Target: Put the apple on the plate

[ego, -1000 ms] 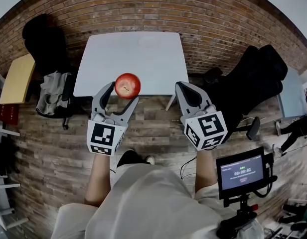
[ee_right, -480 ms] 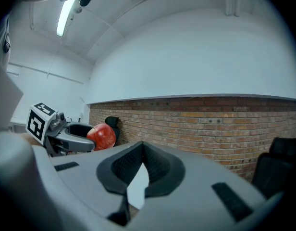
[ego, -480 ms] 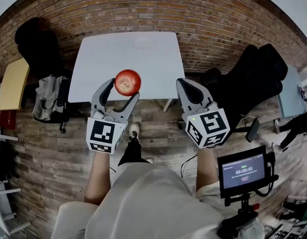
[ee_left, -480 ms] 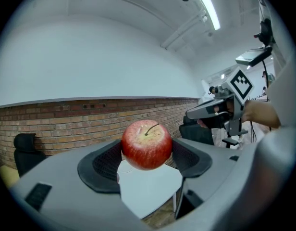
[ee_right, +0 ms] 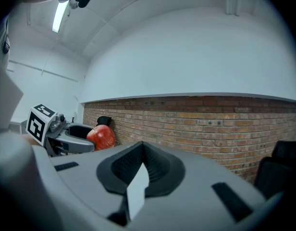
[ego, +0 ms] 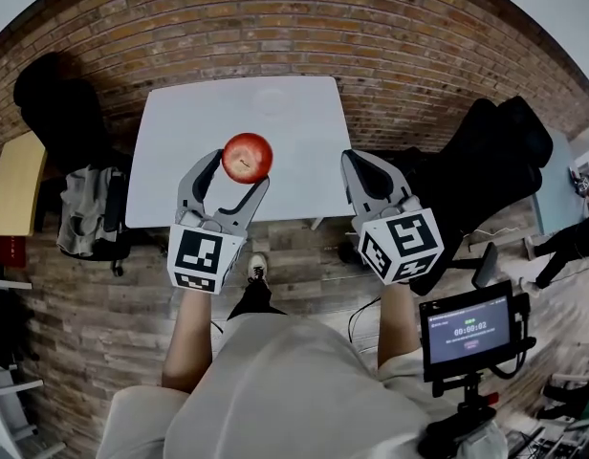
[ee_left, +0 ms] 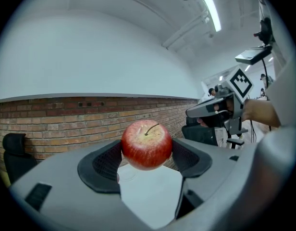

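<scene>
The red apple (ego: 248, 156) is clamped between the two jaws of the left gripper (ego: 239, 168), stem up, its sides pressed into the dark pads (ee_left: 102, 163). It hangs in the air over the near edge of the white table (ego: 170, 175). A pale plate (ego: 273, 100), hard to make out against the tabletop, lies at the table's far side, well apart from the apple. To the right, the right gripper (ego: 357, 165) is held over the table's near right corner with its jaws drawn together on nothing. A brick wall (ego: 275, 22) stands beyond the table, and a small monitor (ego: 467, 331) sits near right.
</scene>
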A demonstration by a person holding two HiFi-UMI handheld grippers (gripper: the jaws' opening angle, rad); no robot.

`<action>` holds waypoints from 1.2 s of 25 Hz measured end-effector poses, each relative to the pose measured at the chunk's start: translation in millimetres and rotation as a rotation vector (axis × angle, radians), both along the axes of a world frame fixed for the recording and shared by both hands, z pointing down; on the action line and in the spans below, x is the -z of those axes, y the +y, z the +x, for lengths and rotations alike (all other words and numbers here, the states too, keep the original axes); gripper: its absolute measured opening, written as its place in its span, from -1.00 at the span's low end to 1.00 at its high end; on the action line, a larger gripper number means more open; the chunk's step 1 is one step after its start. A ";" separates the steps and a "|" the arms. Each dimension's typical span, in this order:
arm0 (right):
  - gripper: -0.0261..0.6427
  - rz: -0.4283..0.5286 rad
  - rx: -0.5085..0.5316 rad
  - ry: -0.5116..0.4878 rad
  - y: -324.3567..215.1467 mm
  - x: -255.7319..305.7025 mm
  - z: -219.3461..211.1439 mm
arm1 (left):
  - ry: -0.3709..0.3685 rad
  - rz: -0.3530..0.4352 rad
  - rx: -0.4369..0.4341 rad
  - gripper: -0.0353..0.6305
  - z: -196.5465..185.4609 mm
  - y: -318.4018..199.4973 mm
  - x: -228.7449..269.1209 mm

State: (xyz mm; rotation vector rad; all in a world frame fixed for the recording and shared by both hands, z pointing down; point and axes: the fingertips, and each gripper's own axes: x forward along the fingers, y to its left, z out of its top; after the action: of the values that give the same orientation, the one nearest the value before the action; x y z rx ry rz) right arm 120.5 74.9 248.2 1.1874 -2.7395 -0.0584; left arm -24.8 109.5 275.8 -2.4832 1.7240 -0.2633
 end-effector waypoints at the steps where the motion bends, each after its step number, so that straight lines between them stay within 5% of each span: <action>1: -0.91 0.000 0.000 0.000 -3.0 0.8 -2.6 | 0.000 -0.001 -0.002 0.12 -2.4 -3.5 0.6; 8: -0.91 0.007 -0.015 -0.009 -11.1 8.6 -8.4 | -0.007 0.011 -0.019 0.12 -7.6 -14.6 9.8; 15: -0.91 -0.019 -0.042 0.005 -88.3 5.5 -51.8 | 0.013 -0.021 -0.039 0.12 -53.6 -94.1 2.2; 30: -0.91 -0.042 -0.126 0.008 -152.3 -7.6 -80.0 | 0.010 -0.037 -0.127 0.12 -81.2 -174.3 -6.1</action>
State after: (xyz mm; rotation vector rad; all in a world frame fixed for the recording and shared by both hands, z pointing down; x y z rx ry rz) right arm 40.5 -77.5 255.8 1.3417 -2.6385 0.0089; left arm -105.9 -64.9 281.9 -2.6118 1.5701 -0.2736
